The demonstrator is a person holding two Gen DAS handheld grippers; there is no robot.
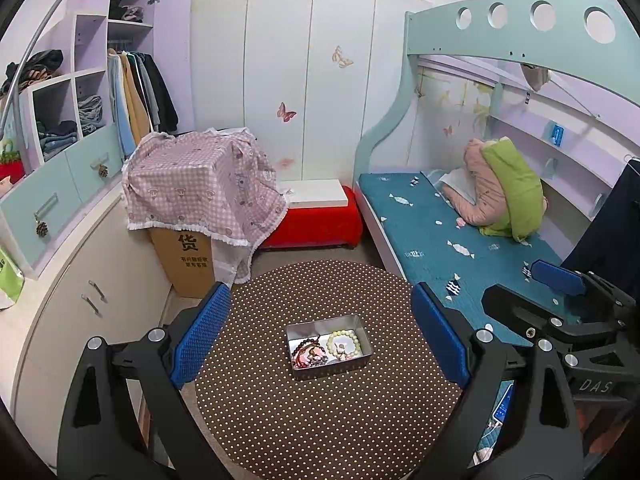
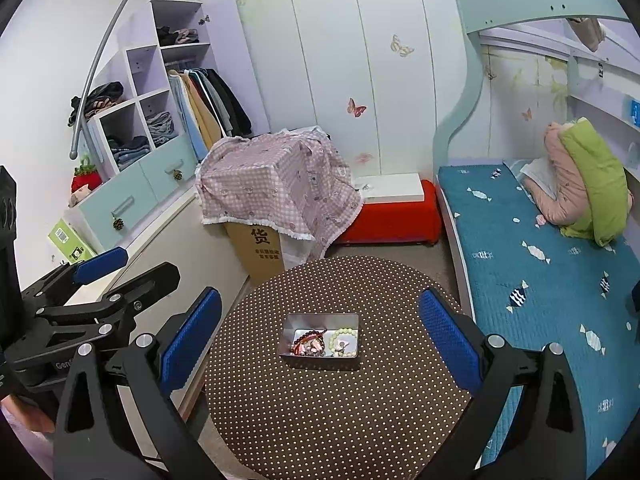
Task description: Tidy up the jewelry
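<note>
A small silver metal tin [image 1: 362, 330] [image 2: 320, 362] sits near the middle of a round brown polka-dot table [image 1: 320, 420] [image 2: 340, 420]. Inside it lie a pale green bead bracelet [image 1: 343, 344] [image 2: 343, 342] and a dark red bead bracelet [image 1: 309, 354] [image 2: 308, 345]. My left gripper [image 1: 320, 340] hangs above the table with its blue-padded fingers wide open, empty, framing the tin. My right gripper [image 2: 320, 340] is likewise open and empty over the tin. Each gripper shows at the edge of the other's view, the right gripper [image 1: 560, 280] and the left gripper [image 2: 100, 260].
A bed with a teal quilt [image 1: 440, 232] [image 2: 540, 260] runs along the right of the table. A cardboard box under a pink checked cloth [image 1: 200, 184] [image 2: 276, 184] and a red bench [image 1: 316, 220] [image 2: 392, 216] stand behind. A white cabinet and wardrobe shelves [image 1: 80, 152] [image 2: 132, 136] line the left.
</note>
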